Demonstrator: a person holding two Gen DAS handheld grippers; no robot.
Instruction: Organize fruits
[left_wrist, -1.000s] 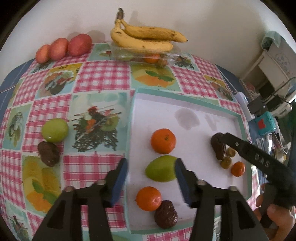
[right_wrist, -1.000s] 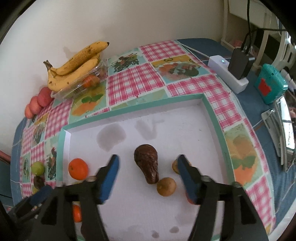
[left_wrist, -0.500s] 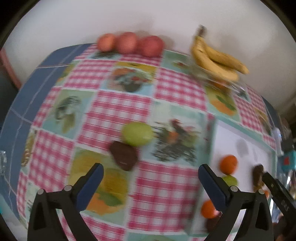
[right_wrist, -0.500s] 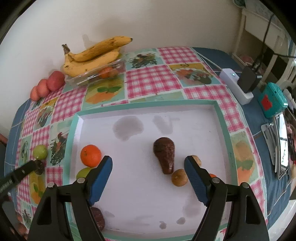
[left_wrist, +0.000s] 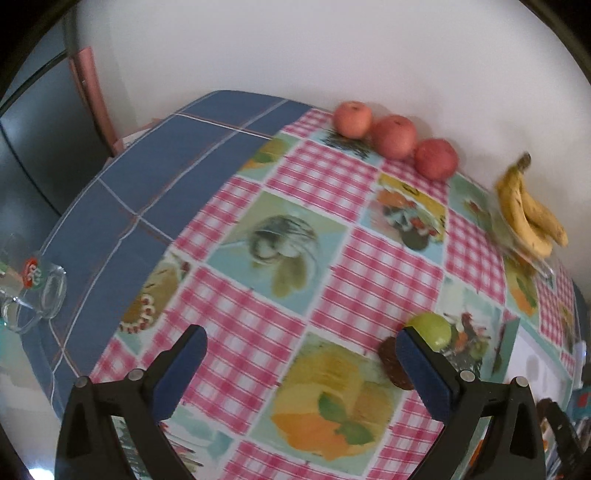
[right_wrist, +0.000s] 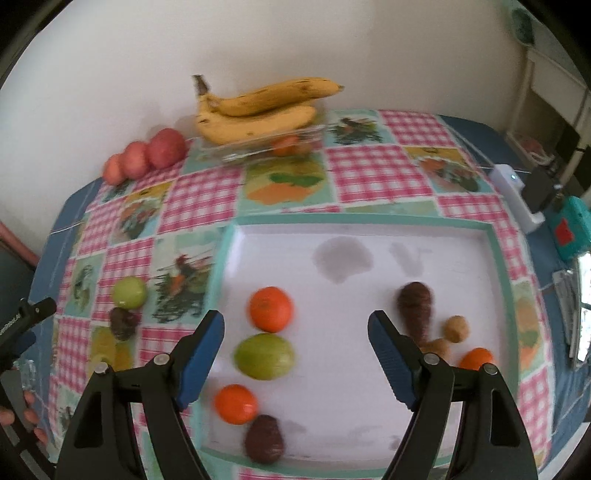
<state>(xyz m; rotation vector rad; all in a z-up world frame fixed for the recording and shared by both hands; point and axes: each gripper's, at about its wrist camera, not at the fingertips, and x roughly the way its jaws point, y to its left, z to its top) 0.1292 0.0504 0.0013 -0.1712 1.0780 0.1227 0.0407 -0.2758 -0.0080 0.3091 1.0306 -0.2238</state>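
My left gripper (left_wrist: 301, 363) is open above the checked tablecloth. A green fruit (left_wrist: 432, 328) and a dark brown fruit (left_wrist: 393, 363) lie on the cloth just past its right finger. My right gripper (right_wrist: 295, 349) hangs open over the white tray (right_wrist: 496, 254), empty. In the tray lie an orange (right_wrist: 271, 308), a green fruit (right_wrist: 264, 356), a second orange (right_wrist: 235, 403), a dark fruit (right_wrist: 264, 439), a long brown fruit (right_wrist: 415, 308), two small brown fruits and a small orange (right_wrist: 476, 358). Left of the tray sit the green fruit (right_wrist: 128, 292) and dark fruit (right_wrist: 122, 322).
Three red apples (left_wrist: 393, 136) line the wall. Bananas (right_wrist: 258, 110) rest on a clear box at the back. A glass mug (left_wrist: 31, 295) stands at the table's left edge. A white power strip (right_wrist: 515, 195) and a teal device (right_wrist: 570, 229) lie right of the tray.
My left gripper has swung left, off the tray and out over the cloth, and opened wider. My right gripper has pulled back and turned left, opening wider; more of the tray shows.
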